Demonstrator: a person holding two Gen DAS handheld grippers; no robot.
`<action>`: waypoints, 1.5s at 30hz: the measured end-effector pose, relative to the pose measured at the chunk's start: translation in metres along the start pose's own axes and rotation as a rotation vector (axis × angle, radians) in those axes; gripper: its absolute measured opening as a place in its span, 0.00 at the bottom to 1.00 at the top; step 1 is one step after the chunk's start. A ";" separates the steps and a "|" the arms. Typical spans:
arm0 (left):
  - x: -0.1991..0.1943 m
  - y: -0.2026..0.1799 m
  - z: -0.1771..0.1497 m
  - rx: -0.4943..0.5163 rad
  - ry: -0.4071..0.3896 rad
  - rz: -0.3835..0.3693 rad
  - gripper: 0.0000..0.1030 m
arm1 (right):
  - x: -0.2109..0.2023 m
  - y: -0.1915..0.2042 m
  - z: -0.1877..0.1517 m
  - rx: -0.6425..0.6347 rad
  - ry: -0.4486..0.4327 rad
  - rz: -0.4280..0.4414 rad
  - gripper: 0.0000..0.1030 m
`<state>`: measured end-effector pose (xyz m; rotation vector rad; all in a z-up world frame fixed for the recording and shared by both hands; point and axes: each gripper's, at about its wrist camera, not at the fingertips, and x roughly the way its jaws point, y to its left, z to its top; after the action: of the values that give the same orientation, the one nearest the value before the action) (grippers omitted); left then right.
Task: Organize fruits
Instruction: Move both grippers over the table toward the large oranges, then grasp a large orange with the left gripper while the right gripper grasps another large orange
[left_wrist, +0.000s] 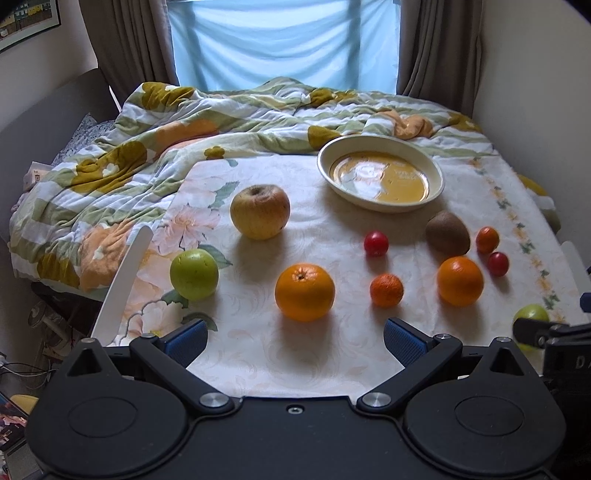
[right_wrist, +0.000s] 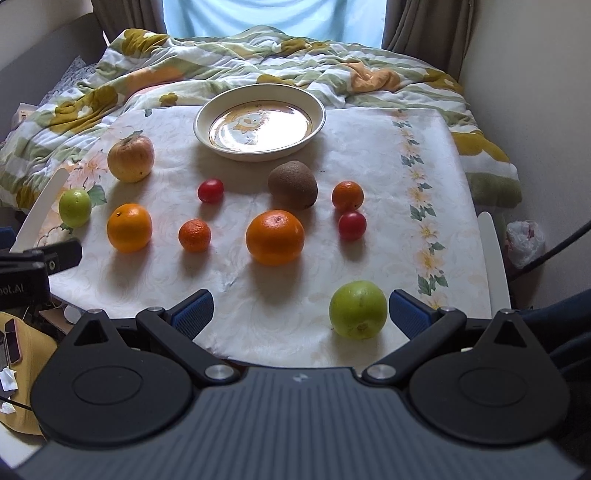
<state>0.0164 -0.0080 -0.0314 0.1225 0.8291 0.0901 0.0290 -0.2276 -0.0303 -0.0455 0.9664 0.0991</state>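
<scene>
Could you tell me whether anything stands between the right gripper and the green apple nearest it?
Nothing visible does. The right gripper is open, and the green apple sits on the tablecloth just inside its right finger. The large orange lies farther away, toward the empty plate.

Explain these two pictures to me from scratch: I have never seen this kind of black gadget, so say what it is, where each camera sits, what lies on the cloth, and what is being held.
There is no robot. A person holds a hand tool in each hand, each ending in a two-fingered claw with blue pads, with a camera looking forward along the fingers. One picture comes from the left claw, the other from the right claw. Both claws are open and hold nothing.

On the flowered tablecloth stands an empty cream plate. Around it lie a yellowish apple, a kiwi, two large oranges, two small mandarins, two red cherry tomatoes and two green apples. Behind is a rumpled quilt.
</scene>
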 end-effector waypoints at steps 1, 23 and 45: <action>0.005 0.000 -0.002 -0.012 -0.009 -0.003 1.00 | 0.005 -0.003 0.001 0.002 -0.002 0.007 1.00; 0.092 -0.019 -0.001 0.025 0.011 0.030 0.98 | 0.096 -0.008 0.010 -0.092 -0.063 0.098 1.00; 0.109 -0.021 -0.004 0.007 0.036 -0.062 0.62 | 0.122 0.003 0.021 -0.096 -0.060 0.162 0.78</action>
<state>0.0871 -0.0141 -0.1163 0.1020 0.8681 0.0316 0.1148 -0.2154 -0.1183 -0.0521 0.9043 0.2946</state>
